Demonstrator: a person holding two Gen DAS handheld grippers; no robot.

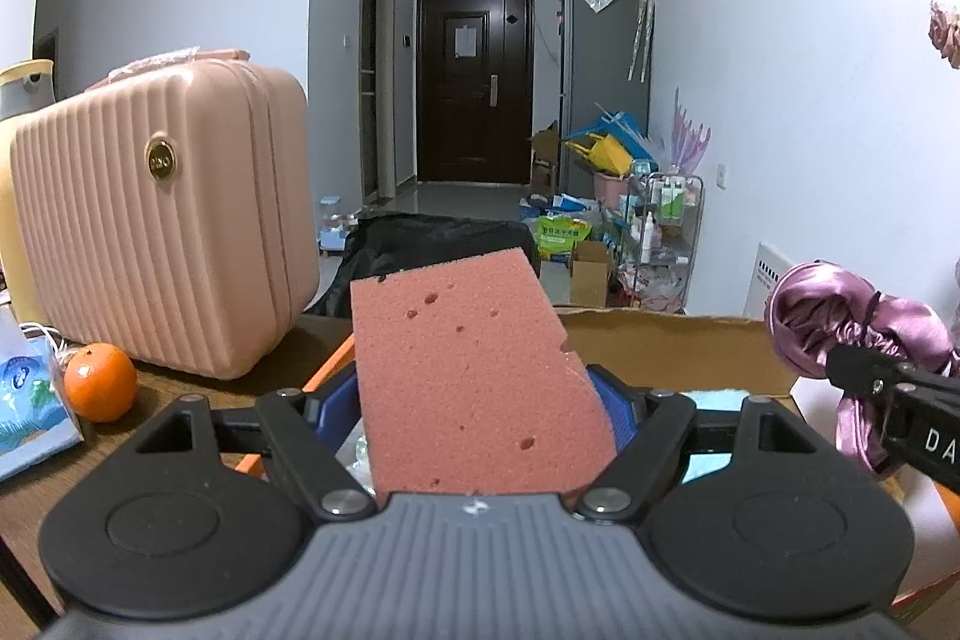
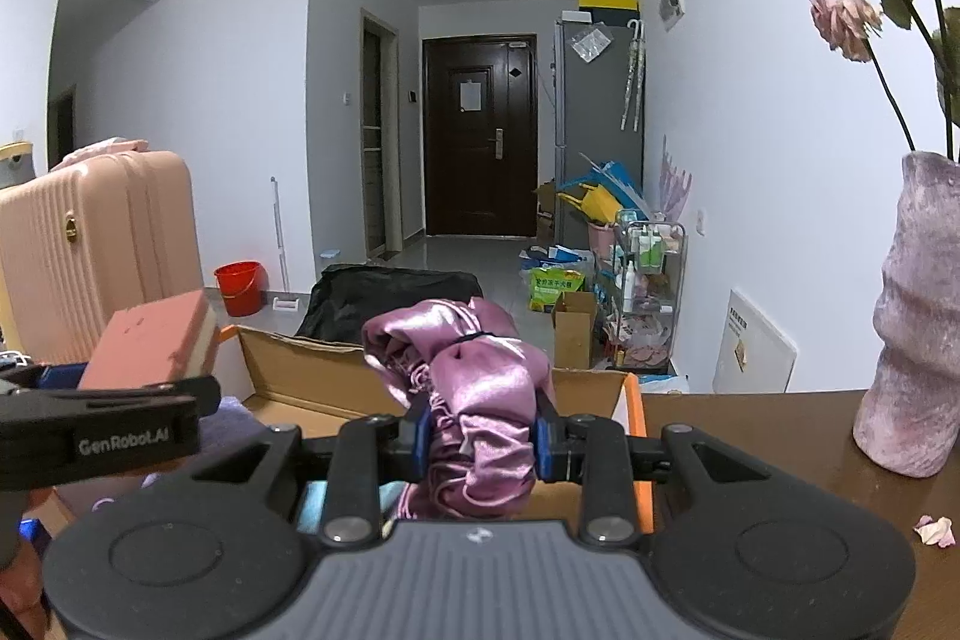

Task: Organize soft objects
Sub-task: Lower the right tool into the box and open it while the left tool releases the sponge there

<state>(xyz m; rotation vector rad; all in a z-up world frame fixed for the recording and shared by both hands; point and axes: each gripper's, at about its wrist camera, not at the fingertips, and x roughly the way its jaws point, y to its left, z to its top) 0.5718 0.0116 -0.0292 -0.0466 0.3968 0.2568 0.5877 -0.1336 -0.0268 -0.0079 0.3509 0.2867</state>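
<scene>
My left gripper [image 1: 480,409] is shut on a pink sponge [image 1: 474,376], which stands up between its blue pads and hides the fingertips. The same pink sponge [image 2: 159,340] shows at the left of the right wrist view, with a pale layer on its far side. My right gripper [image 2: 480,445] is shut on a bunched purple satin cloth [image 2: 474,388]. That purple cloth [image 1: 852,328] and the right gripper [image 1: 870,379] appear at the right edge of the left wrist view. Both grippers hang over an open cardboard box [image 2: 312,376], whose flap [image 1: 672,346] rises behind the sponge.
A pink ribbed suitcase [image 1: 162,220] stands on the brown table [image 1: 174,388] at the left, with an orange [image 1: 99,381] and a tissue pack [image 1: 30,412] in front. A purple vase [image 2: 918,340] with flowers stands at the right. A black bag [image 2: 390,298] lies beyond the box.
</scene>
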